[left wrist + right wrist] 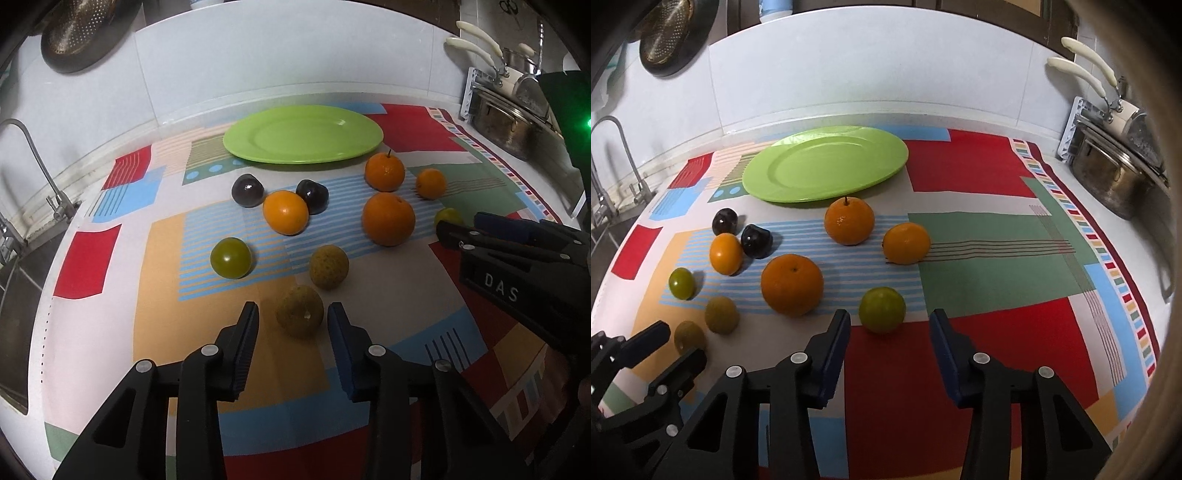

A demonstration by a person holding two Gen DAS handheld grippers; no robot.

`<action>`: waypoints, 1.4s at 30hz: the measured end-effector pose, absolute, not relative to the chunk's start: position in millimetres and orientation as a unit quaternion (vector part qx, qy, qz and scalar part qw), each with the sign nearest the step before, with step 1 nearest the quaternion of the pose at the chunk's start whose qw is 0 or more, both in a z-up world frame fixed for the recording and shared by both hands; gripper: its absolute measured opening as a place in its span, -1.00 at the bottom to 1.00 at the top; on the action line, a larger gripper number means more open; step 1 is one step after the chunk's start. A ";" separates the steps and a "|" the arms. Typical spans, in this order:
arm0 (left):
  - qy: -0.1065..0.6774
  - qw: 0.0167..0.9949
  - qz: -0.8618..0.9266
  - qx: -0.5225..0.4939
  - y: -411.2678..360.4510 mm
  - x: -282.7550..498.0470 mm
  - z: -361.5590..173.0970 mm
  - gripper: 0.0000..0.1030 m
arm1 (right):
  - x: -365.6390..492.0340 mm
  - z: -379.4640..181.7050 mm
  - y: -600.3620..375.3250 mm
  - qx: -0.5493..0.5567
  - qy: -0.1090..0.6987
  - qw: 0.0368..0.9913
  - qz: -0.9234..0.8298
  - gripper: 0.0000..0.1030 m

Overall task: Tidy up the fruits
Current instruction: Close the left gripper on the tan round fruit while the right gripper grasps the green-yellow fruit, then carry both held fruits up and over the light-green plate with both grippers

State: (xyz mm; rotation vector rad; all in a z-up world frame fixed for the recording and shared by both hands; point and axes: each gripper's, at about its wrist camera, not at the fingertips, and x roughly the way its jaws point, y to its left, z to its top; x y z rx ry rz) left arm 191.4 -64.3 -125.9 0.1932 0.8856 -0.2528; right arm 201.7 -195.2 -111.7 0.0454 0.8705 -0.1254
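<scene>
left hand-held gripper (291, 325): released, jaws either side of a speckled fruit (300, 311) on the surface. right hand-held gripper (890, 330): released, near a green fruit (882, 309). green plate (303, 134): behind the oranges (388, 219), bare.

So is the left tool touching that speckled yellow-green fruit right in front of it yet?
Apart. The left wrist view shows the left tool open, with cloth visible between each finger and the speckled fruit sitting between them.

White letters "DAS" stand on the black body of the right gripper (456, 230), at the frame's right edge.
</scene>
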 end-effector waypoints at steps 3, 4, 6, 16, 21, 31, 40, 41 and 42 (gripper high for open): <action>0.430 0.890 -0.120 0.091 -63.5 194.5 -126.7 -0.29 | 206.8 -113.5 -193.5 0.022 0.424 0.903 -0.056 -0.19; 0.431 0.890 -0.120 0.090 -63.1 195.2 -127.0 -0.31 | 208.4 -114.1 -192.7 0.020 0.425 0.903 -0.055 -0.22; 0.431 0.890 -0.119 0.088 -62.4 196.5 -127.2 -0.32 | 211.9 -115.8 -192.0 0.019 0.427 0.902 -0.053 -0.27; 0.438 0.886 -0.129 0.082 -61.4 197.9 -126.6 -0.45 | 218.3 -120.0 -192.5 0.012 0.432 0.901 -0.051 -0.42; 0.421 0.893 -0.135 0.082 -61.3 193.1 -115.6 -0.45 | 211.1 -116.7 -191.1 0.011 0.427 0.903 -0.046 -0.42; 0.387 0.906 -0.154 0.072 -49.8 180.7 -83.0 -0.45 | 183.1 -93.6 -178.5 0.018 0.417 0.909 -0.026 -0.42; 0.351 0.918 -0.174 0.062 -34.8 184.3 -36.8 -0.45 | 167.0 -45.0 -166.5 0.017 0.374 0.927 -0.016 -0.42; 0.346 0.919 -0.177 0.061 -33.7 185.8 -30.5 -0.45 | 166.9 -39.9 -165.4 0.017 0.370 0.929 -0.015 -0.42; 0.343 0.920 -0.178 0.063 -33.9 186.3 -27.7 -0.45 | 167.0 -34.5 -164.7 0.016 0.364 0.931 -0.014 -0.42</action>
